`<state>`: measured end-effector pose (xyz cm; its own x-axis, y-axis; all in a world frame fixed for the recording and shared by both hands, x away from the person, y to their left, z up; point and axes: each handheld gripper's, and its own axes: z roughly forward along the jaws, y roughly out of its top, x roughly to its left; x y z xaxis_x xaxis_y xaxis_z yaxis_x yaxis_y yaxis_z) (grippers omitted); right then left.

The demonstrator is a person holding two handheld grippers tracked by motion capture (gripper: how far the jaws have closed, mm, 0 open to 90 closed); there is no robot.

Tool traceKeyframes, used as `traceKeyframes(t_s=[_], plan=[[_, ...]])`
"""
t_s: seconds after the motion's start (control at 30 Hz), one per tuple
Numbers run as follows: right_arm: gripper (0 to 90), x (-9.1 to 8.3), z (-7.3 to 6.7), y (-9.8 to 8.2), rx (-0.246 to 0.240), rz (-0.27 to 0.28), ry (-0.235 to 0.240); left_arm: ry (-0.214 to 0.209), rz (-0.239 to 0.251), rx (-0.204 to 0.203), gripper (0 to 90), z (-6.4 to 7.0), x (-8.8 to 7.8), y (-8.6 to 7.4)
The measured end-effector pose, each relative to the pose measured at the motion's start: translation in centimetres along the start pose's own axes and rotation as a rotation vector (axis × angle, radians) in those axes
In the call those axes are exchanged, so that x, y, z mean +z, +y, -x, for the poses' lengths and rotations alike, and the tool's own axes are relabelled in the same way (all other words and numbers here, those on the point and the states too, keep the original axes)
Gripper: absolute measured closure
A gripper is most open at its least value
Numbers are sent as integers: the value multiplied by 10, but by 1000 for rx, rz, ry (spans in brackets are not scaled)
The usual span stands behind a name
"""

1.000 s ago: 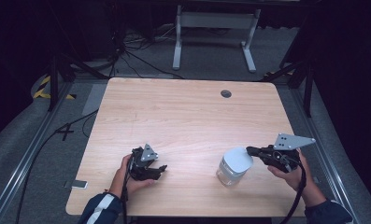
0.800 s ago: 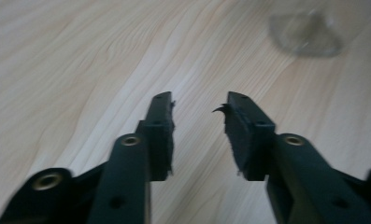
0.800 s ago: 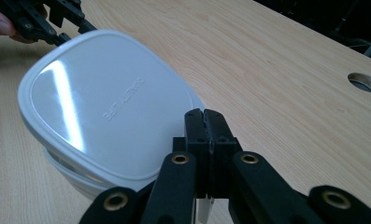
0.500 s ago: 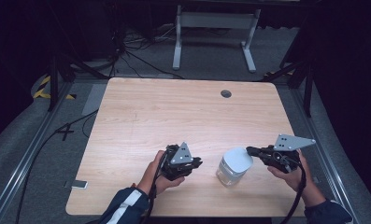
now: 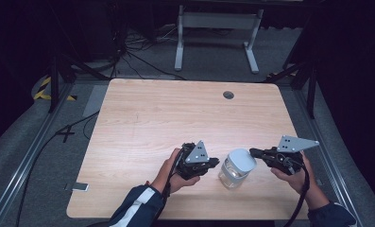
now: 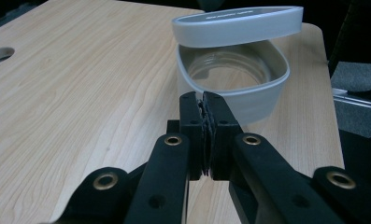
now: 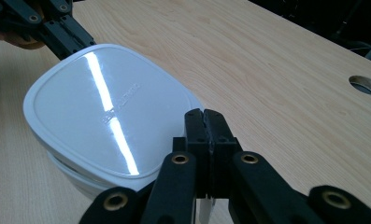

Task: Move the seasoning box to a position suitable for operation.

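Pale wood of the table [image 5: 142, 123] carried our clear plastic container [image 5: 232, 174] near its front edge, white lid [image 7: 103, 112] lifted askew above it. We held the left gripper [image 6: 203, 100], jaws just closed together and empty, just beside the container's rim; the right gripper [image 7: 205, 116] was pinched on the lid's edge.

Most of the table [image 5: 142, 123] lies bare toward the far edge; only the container [image 5: 232, 174] with its raised lid [image 5: 242, 159] stands between both grippers near the front
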<state>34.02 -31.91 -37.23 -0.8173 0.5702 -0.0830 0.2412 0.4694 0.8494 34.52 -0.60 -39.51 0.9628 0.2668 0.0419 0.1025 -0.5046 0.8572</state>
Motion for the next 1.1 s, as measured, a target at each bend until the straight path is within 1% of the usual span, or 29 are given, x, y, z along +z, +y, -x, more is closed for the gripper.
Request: traceKeyframes(t_s=[0.07,0.1,0.27,0.37,0.43,0.57,0.6,0.63,0.67,0.7,0.8,1.03,1.1], plan=[[900,0,0,0,0,-2,-3,3,5,-3,872,2,3,1],[900,0,1,-1,0,1,-3,-3,-1,9,871,2,4,3],[900,0,1,-1,4,1,-2,-4,9,7,873,4,8,7],[900,0,1,-1,1,4,-2,-4,-1,17,874,5,12,9],[900,0,1,-1,2,4,0,-1,4,7,877,5,13,10],[900,0,1,-1,3,6,4,6,11,5,883,5,15,14],[900,0,1,-1,3,5,5,6,11,10,884,4,15,16],[900,0,1,-1,3,6,4,5,13,3,884,5,16,16],[900,0,1,-1,5,5,5,4,13,12,887,4,17,18],[900,0,1,-1,6,5,5,1,13,6,887,4,17,19],[900,0,2,-2,3,5,5,0,13,20,894,2,18,22],[900,0,3,-4,15,-2,-2,-6,12,23,895,0,21,29],[900,0,4,-5,11,-5,-2,-6,12,26,895,-1,22,31]])
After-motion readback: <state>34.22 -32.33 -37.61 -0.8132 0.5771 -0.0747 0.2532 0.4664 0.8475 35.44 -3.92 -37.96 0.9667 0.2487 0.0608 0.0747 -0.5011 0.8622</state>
